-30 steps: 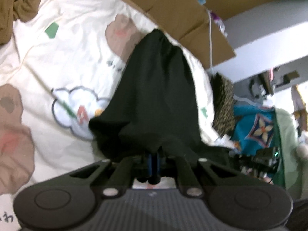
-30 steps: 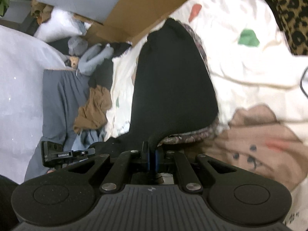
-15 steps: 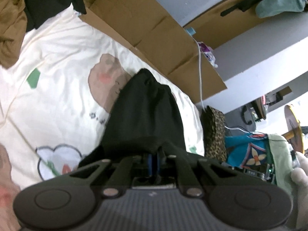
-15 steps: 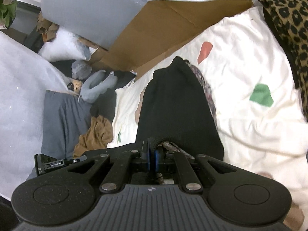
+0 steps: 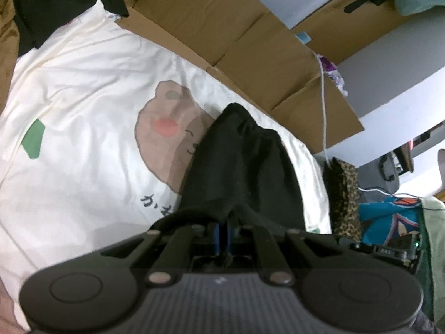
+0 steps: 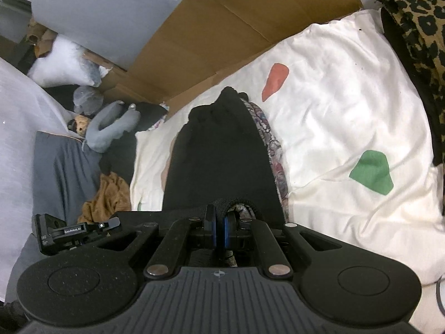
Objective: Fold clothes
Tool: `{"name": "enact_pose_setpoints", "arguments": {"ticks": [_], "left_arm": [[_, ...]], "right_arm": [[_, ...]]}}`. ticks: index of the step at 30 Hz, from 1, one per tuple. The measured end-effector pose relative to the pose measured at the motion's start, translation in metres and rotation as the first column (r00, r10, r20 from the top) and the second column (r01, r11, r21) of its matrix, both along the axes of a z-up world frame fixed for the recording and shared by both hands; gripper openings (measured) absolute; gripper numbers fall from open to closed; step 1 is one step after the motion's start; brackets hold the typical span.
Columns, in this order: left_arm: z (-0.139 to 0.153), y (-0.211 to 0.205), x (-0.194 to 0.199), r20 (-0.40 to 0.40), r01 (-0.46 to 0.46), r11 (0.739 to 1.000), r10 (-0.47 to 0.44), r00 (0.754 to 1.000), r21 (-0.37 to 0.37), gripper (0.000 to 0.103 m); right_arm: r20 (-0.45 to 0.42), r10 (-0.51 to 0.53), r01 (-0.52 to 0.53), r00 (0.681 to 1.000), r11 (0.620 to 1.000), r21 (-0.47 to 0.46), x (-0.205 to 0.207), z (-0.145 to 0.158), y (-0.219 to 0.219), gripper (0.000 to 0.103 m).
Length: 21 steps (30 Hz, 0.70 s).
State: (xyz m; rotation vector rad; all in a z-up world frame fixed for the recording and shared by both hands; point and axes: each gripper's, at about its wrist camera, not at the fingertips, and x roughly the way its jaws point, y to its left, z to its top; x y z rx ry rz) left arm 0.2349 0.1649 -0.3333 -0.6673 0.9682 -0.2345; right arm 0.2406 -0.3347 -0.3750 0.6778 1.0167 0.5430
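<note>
A black garment stretches away from my left gripper, which is shut on its near edge. In the right wrist view the same black garment runs forward from my right gripper, also shut on its near edge. A patterned lining shows along its right side. The far end of the cloth rests on a cream bedsheet printed with a brown bear; the same bedsheet carries red and green patches. The other gripper appears at the left of the right wrist view.
Flattened cardboard lines the far edge of the bed. A leopard-print cloth lies at the right, a brown garment and a grey plush toy at the left. A white cable hangs by the cardboard. Dark clothes sit at the bed's far corner.
Both grippers have carried the garment's near edge forward over the bed toward the cardboard. The black cloth looks shorter, and the bear's face and the red patch have come into view.
</note>
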Motion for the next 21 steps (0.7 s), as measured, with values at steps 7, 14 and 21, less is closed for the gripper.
{"name": "enact_pose_setpoints", "arguments": {"ticks": [7, 14, 21], "left_arm": [[-0.013, 0.004, 0.016, -0.022, -0.014, 1.000, 0.014, 1.000, 0.021, 0.005], [-0.021, 0.006, 0.029, -0.028, -0.025, 0.999, 0.027, 0.999, 0.040, 0.005], [-0.033, 0.005, 0.047, -0.045, -0.026, 0.998, 0.028, 0.999, 0.050, 0.006]], "right_arm": [[0.002, -0.001, 0.001, 1.000, 1.000, -0.021, 0.017, -0.007, 0.004, 0.004], [0.000, 0.001, -0.001, 1.000, 0.999, -0.046, 0.036, -0.014, 0.010, 0.004], [0.004, 0.000, 0.001, 1.000, 0.997, -0.079, 0.054, -0.019, 0.013, 0.005]]}}
